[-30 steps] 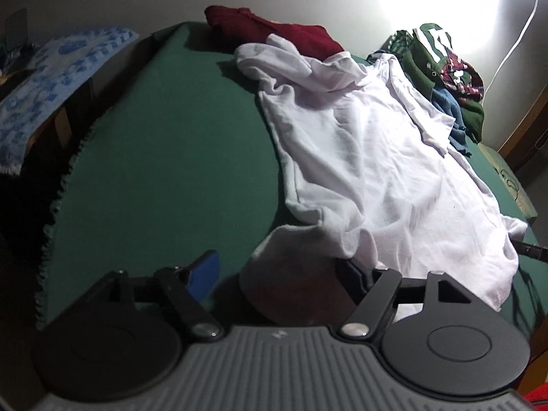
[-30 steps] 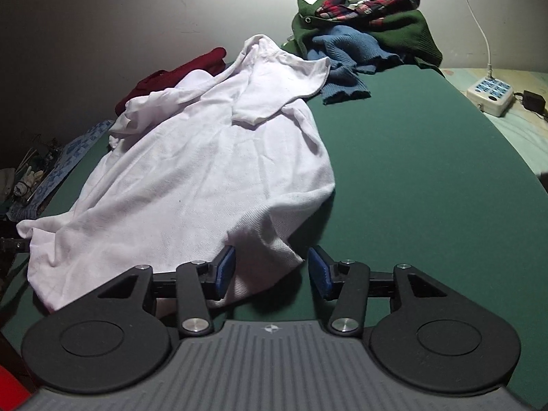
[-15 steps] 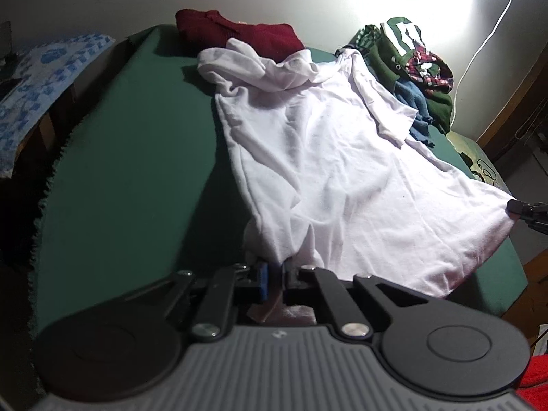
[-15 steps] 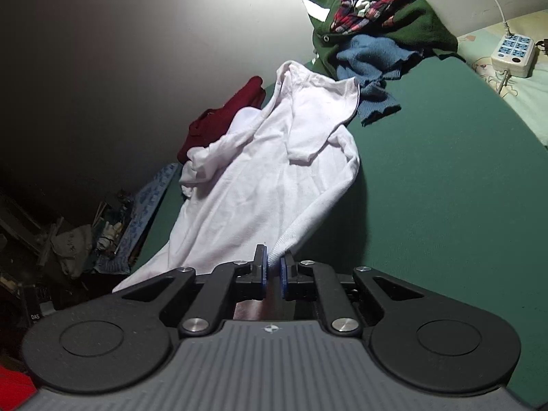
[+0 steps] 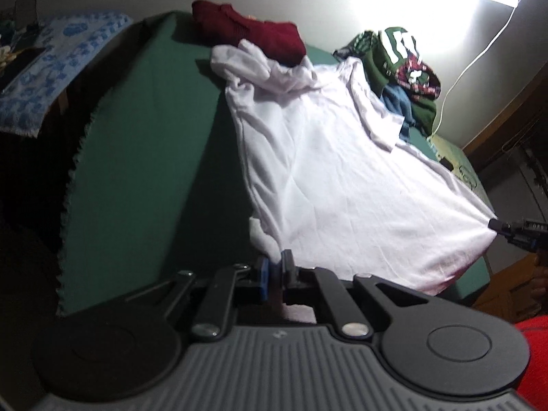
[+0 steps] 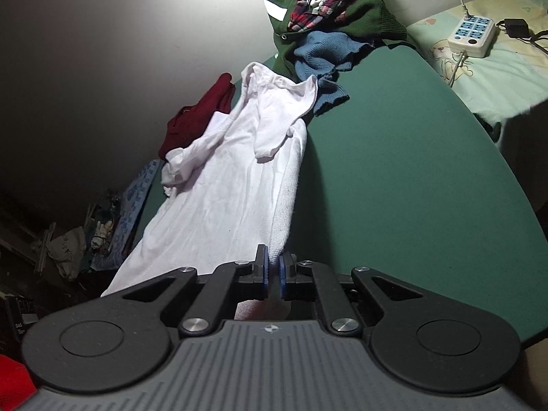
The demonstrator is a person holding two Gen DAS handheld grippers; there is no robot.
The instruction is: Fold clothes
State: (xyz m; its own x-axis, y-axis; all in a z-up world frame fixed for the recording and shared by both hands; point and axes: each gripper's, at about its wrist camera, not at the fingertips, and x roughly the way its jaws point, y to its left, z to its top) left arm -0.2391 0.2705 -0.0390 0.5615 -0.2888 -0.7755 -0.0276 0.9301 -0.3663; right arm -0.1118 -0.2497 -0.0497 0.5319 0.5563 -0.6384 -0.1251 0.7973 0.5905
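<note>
A dark green cloth-covered table [image 5: 147, 157] filled most of both views, its scalloped edge running down at about 9 o'clock in the left wrist view. Across it lay the large white cotton shirt [image 5: 342, 178], stretched from the near edge toward 12 o'clock, with one sleeve bunched at its far end and the other folded over the body [image 6: 274, 126].

A heap of clothes [image 6: 328, 10] sat at the table's far side, at 1 o'clock in both views: a dark green knitted garment with white stripes, a red plaid piece on top and a blue knit below, the blue touching the shirt's collar end. A dark red knitted garment [image 5: 250, 30] lay at 12 o'clock in the left view, just behind the bunched sleeve. A blue-and-white patterned towel [image 5: 58, 68] hung at 10 o'clock, off the table. A white power strip [image 6: 472, 36] rested on a pale printed sheet at 2 o'clock in the right view.

The left gripper [image 5: 274, 274] was closed down on one hem corner of the shirt, white fabric pinched between its blue pads. The right gripper [image 6: 272, 275] was likewise clamped on the other hem corner, the cloth pulled taut between the two.
</note>
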